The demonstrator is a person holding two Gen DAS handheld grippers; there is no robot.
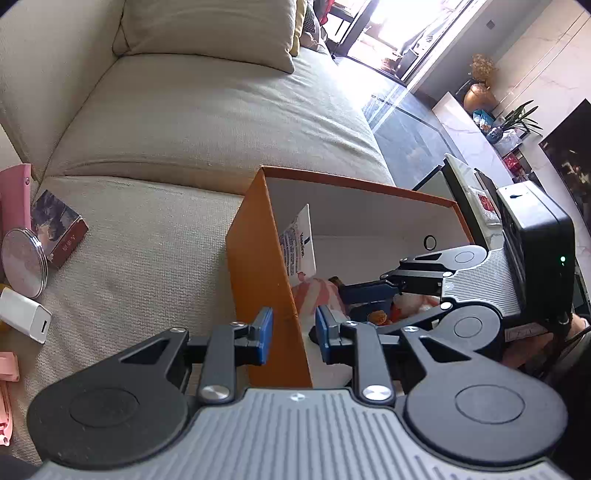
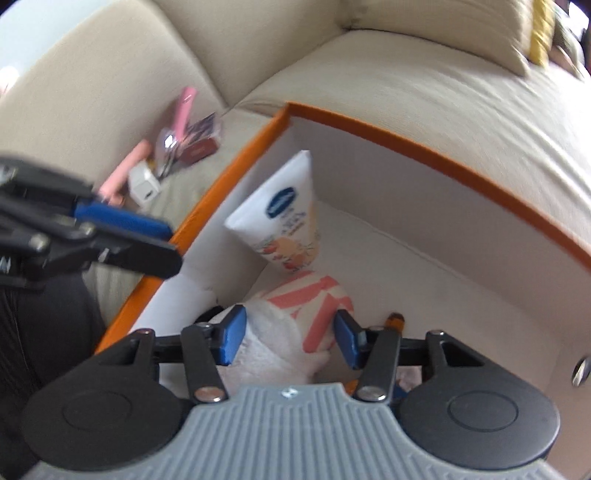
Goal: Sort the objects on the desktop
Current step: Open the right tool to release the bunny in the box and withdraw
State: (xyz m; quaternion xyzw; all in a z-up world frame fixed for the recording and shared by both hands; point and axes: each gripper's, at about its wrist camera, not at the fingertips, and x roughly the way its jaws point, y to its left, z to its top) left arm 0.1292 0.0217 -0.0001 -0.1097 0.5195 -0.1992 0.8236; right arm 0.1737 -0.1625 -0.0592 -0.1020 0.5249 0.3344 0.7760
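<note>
I have both grippers at the orange box, which sits on a beige sofa, not a desk. My right gripper hangs inside the box with its jaws part-way apart around a pink-striped white cloth; the view is too blurred to tell whether the pads press it. My left gripper is narrow and empty, straddling the box's near wall at lower centre of its frame.

Already in the box: a Vaseline tube leaning in the corner, the cloth, and some small orange things I can't make out. I judge the sorting partly done. Still outside, at the left edge of the left view, lie a round mirror, a small dark-red box, a white charger and pink items.

Beyond the sofa are a cushion, a dark tiled floor, a bright doorway and a sideboard with a vase.
</note>
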